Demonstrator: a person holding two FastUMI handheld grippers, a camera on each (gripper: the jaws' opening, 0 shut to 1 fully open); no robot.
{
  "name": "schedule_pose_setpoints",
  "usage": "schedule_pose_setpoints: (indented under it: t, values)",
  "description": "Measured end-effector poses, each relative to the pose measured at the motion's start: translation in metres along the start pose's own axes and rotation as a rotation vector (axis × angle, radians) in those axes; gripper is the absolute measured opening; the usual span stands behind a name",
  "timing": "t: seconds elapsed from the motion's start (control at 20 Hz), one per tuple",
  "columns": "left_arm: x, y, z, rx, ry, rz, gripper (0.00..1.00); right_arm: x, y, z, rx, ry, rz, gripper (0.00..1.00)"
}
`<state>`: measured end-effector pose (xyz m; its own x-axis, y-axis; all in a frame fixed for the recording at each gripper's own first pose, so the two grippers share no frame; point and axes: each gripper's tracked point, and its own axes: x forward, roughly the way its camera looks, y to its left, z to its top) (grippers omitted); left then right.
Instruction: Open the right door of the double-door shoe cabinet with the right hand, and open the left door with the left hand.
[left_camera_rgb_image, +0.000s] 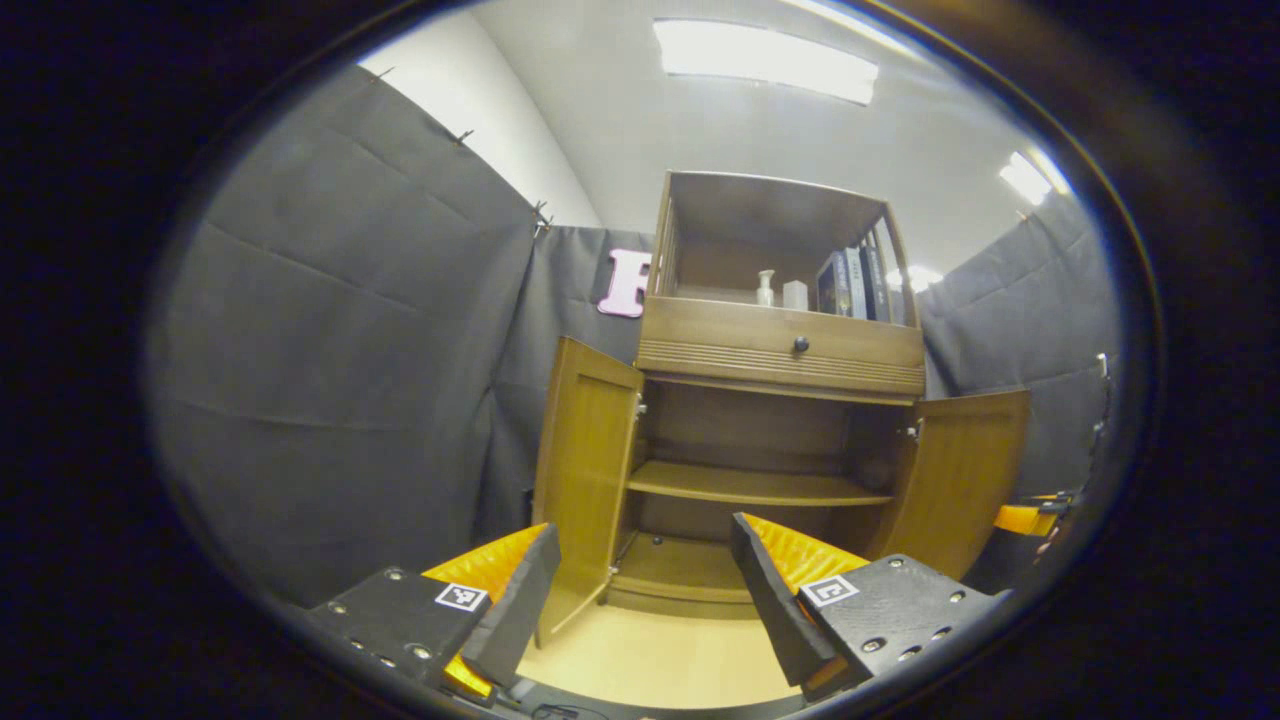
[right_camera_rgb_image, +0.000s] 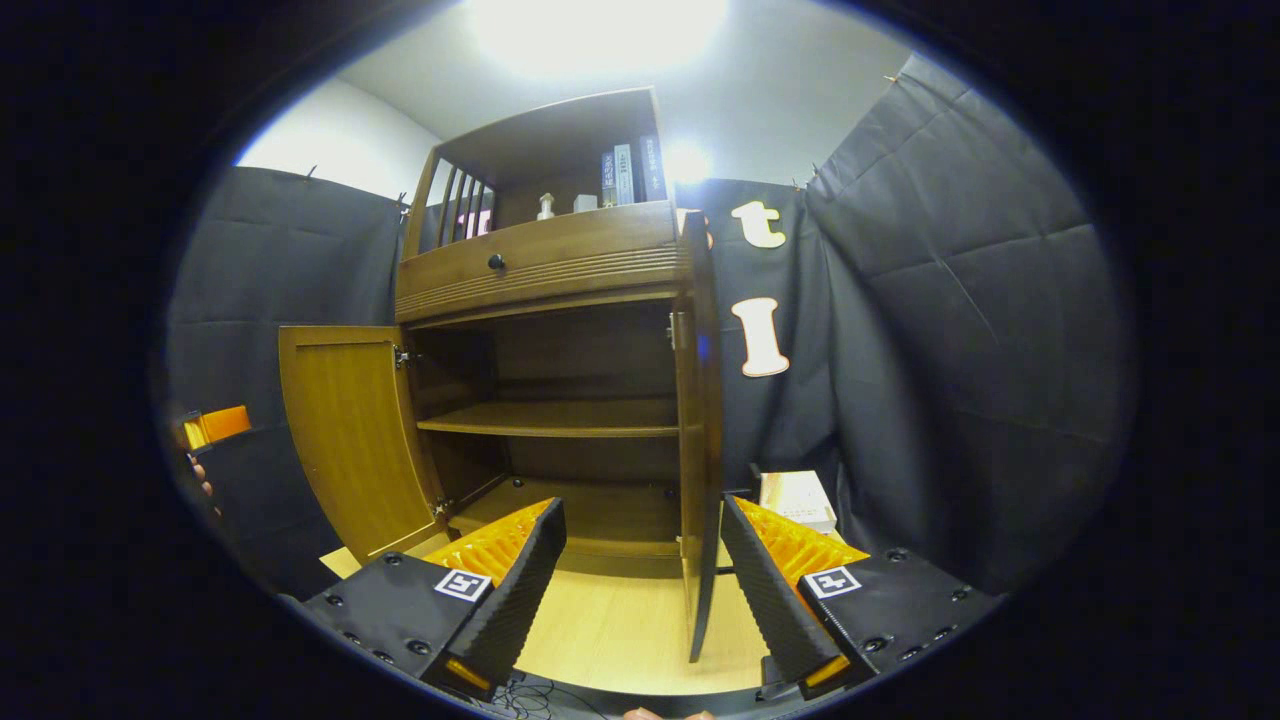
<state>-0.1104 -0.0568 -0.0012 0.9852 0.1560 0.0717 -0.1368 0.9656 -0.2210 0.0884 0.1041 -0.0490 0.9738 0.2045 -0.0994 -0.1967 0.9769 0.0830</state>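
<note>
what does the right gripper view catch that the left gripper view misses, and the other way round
Right gripper view alone: a pale box on the floor beside the cabinet, and the right door seen edge-on. Left gripper view alone: long ceiling light panels. Both: the cabinet with both doors swung open, its empty inner shelf, the drawer knob, and books and a bottle on top.

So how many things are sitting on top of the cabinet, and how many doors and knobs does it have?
Open doors: 2, the left door and the right door
Drawer knobs: 1
Books: 3
Pump bottles: 1
Small white boxes: 1
Total: 8
</note>
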Motion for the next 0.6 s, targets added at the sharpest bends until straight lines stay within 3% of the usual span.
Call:
schedule_pose_setpoints:
  t: [0.25,0.55,0.6]
  values:
    - [0.007,-0.036,-0.012,-0.046,0.034,-0.043,1.0,-0.014,-0.02,-0.003,0.036,0.01,-0.048,0.98]
    - [0.025,-0.042,-0.017,0.028,0.058,-0.087,1.0,-0.016,-0.017,-0.017,0.02,0.037,-0.089,0.98]
    - [0.028,-0.044,-0.02,0.016,0.066,-0.098,1.0,-0.014,-0.012,-0.018,0.019,0.042,-0.088,0.92]
